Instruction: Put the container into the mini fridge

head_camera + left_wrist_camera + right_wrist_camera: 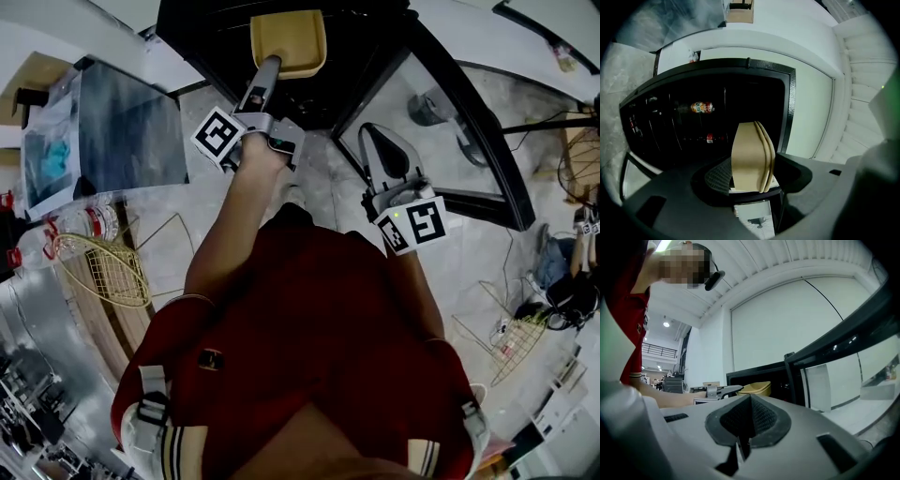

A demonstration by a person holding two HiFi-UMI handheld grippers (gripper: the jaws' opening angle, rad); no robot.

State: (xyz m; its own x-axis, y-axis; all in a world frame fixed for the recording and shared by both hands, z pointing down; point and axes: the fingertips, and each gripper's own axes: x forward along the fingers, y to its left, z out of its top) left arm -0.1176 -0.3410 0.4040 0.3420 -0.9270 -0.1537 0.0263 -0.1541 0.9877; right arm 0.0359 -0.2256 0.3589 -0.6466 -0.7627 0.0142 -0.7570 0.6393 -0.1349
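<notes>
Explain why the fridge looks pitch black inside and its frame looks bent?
Left gripper view: the wide-angle lens bows the fridge frame and blackens the corners; the unlit inside shows little but a bottle. Head view: same dark inside, container brightly lit. Right gripper view: the door edge curves too.

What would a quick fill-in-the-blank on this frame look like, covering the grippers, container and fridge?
1. The container is held by the ____ hand-held gripper.
2. The right hand-held gripper is empty, its jaws ____.
3. The door of the fridge is ____.
Missing words: left; shut; open.
</notes>
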